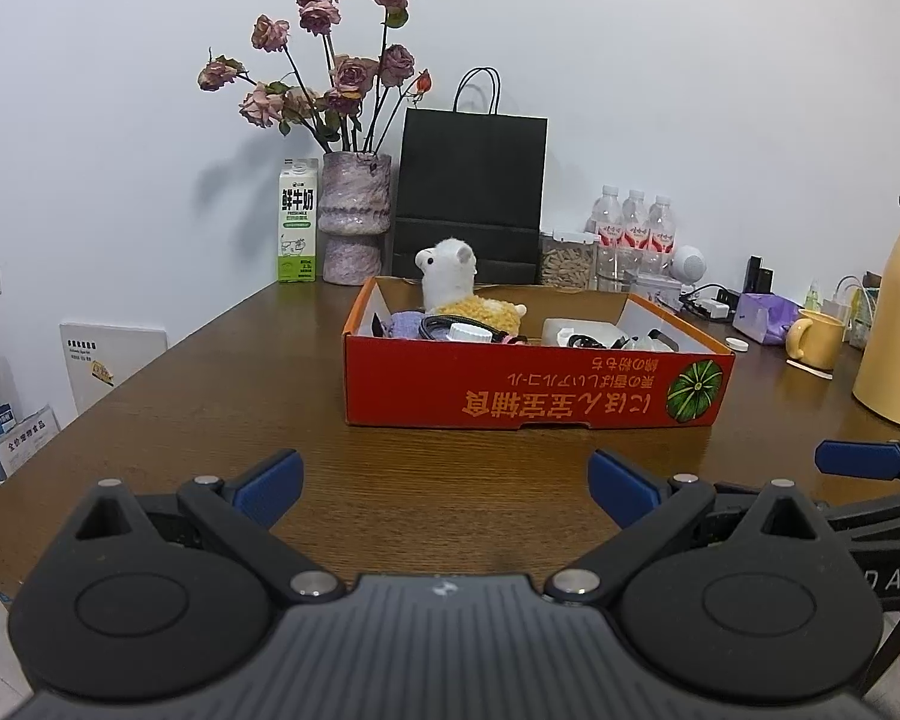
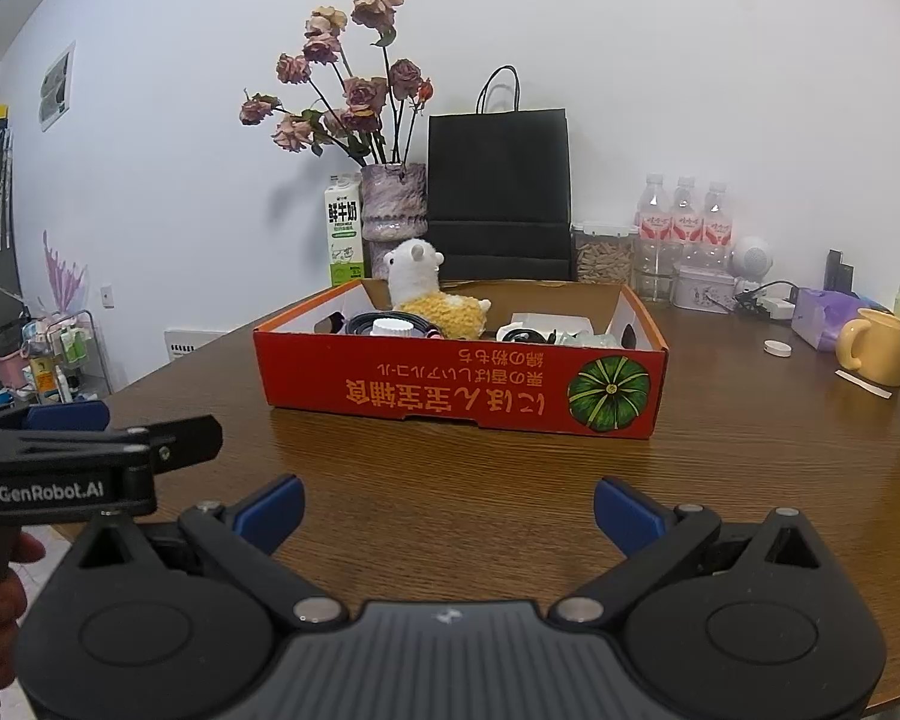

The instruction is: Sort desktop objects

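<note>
Box [image 1: 534,384], red cardboard with upside-down print, holds a plush alpaca [image 1: 450,282] and half-hidden clutter; left gripper [image 1: 444,489] and right gripper [image 2: 447,507] gape empty.

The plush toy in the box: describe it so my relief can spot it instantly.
Find the red cardboard box mid-table. At its back left stands the plush alpaca: white fluffy head, yellow woolly body. It is the only soft toy there and rises above everything else inside.

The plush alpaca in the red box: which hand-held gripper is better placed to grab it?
Probably the left hand-held gripper: the plush alpaca lies nearly straight ahead of it. Both are open and short of the red box.
</note>
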Motion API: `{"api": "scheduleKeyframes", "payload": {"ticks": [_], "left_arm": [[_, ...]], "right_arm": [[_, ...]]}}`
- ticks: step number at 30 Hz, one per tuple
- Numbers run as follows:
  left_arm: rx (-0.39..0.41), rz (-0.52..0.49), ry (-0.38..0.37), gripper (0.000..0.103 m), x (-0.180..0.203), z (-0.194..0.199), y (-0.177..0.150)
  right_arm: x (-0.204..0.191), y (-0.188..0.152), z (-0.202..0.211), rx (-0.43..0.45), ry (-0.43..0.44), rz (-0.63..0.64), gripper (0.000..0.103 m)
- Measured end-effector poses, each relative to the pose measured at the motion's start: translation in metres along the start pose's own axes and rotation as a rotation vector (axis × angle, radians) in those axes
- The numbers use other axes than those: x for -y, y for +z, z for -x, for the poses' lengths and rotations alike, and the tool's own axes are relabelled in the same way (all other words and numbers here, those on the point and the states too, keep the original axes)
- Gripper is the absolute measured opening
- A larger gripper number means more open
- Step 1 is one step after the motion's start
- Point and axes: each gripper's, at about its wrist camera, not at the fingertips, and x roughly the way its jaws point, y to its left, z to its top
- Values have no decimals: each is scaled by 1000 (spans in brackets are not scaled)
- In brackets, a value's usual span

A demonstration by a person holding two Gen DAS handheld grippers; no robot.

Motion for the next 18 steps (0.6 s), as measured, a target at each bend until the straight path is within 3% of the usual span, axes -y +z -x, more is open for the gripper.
{"api": "scheduleKeyframes", "payload": {"ticks": [18], "left_arm": [[-4,-4,2,103,2,0,0]], "right_arm": [[3,2,0,0,3,-10,103]]}}
